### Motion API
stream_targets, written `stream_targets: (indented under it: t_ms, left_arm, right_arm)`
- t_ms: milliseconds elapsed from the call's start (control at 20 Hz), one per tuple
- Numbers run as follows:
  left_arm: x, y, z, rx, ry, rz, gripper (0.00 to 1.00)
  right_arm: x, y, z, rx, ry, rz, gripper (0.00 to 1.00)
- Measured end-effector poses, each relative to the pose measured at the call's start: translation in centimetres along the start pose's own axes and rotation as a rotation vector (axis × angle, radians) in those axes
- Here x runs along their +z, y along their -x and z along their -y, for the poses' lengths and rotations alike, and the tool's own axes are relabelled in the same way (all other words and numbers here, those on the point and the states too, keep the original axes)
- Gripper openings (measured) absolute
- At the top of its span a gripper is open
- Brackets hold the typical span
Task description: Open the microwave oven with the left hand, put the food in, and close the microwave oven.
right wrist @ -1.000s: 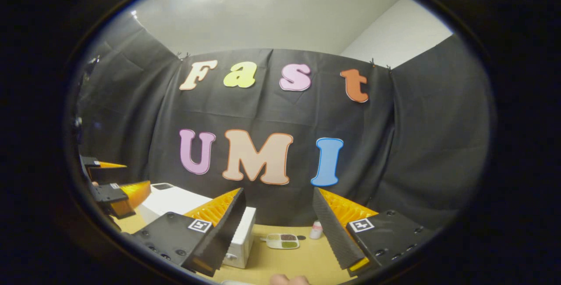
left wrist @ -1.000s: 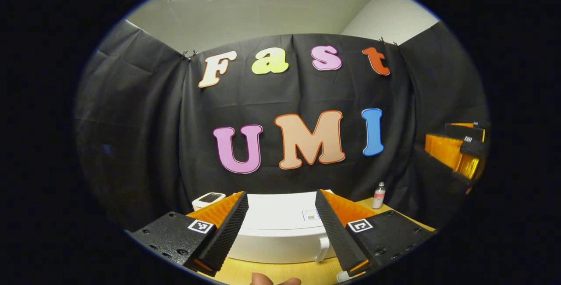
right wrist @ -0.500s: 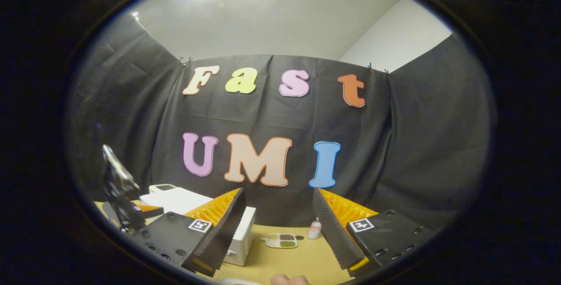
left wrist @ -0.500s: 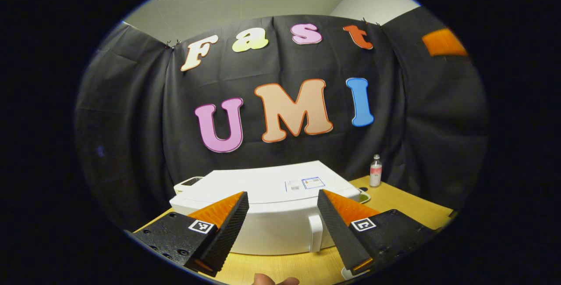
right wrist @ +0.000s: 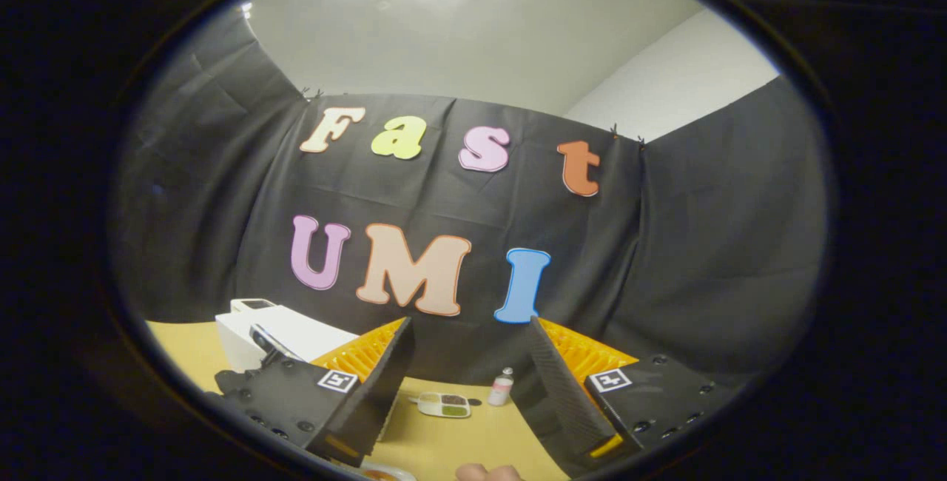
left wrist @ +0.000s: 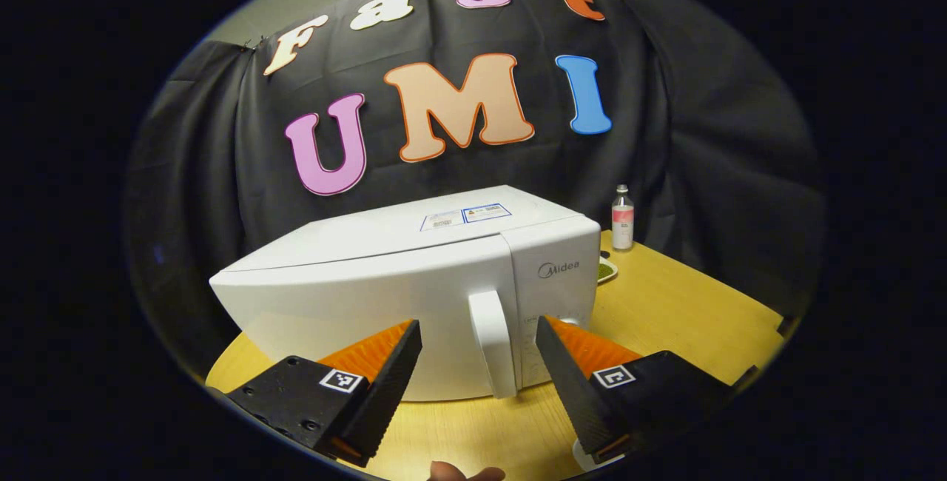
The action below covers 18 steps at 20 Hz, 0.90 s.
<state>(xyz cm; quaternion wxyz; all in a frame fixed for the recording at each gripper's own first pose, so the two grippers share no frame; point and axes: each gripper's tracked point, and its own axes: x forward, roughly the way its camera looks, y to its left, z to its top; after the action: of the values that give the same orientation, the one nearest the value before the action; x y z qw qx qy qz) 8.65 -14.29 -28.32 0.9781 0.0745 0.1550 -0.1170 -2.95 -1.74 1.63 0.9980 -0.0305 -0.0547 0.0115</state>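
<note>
A white microwave oven (left wrist: 414,274) stands on the wooden table (left wrist: 666,318) with its door shut. Its upright white handle (left wrist: 492,340) lies just ahead of my left gripper (left wrist: 477,370), between the two spread fingers and apart from them. That gripper is open and holds nothing. In the right gripper view the microwave oven (right wrist: 285,333) sits at the lower left. A white food tray (right wrist: 444,405) with green and dark portions lies on the table beyond my right gripper (right wrist: 470,374), which is open and empty. The tray's edge (left wrist: 607,271) peeks from behind the oven.
A small bottle with a pink label (left wrist: 622,218) stands near the back wall, right of the microwave; the bottle (right wrist: 502,387) is beside the food tray. A white device (right wrist: 251,305) sits behind the oven. A white rim (right wrist: 377,472) shows at the bottom edge.
My left gripper has tilted down and come closer to the microwave, so the door handle now sits between its fingers. The right gripper has turned slightly right; both stay open.
</note>
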Motion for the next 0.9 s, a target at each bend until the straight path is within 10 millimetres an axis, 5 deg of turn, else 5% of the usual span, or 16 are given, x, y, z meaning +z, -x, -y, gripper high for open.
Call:
stream_targets:
  t_ms: [300,400,500,900]
  left_arm:
    - [-2.0,-1.5,0.6,0.011,0.033,-0.072,0.97]
    - [-2.0,-1.7,0.6,0.019,0.019,-0.077,0.89]
    - [-2.4,-1.9,0.8,0.019,0.019,-0.104,0.26]
    - [-2.5,-1.9,0.9,0.009,0.046,-0.135,0.12]
  right_arm:
    - [-0.1,0.3,1.3,-0.030,0.006,-0.010,0.96]
    - [-0.2,0.3,1.3,-0.032,0.008,-0.013,0.96]
    - [-0.6,0.1,1.2,-0.030,0.008,-0.022,0.96]
    - [-0.7,0.0,0.7,-0.012,-0.004,-0.020,0.97]
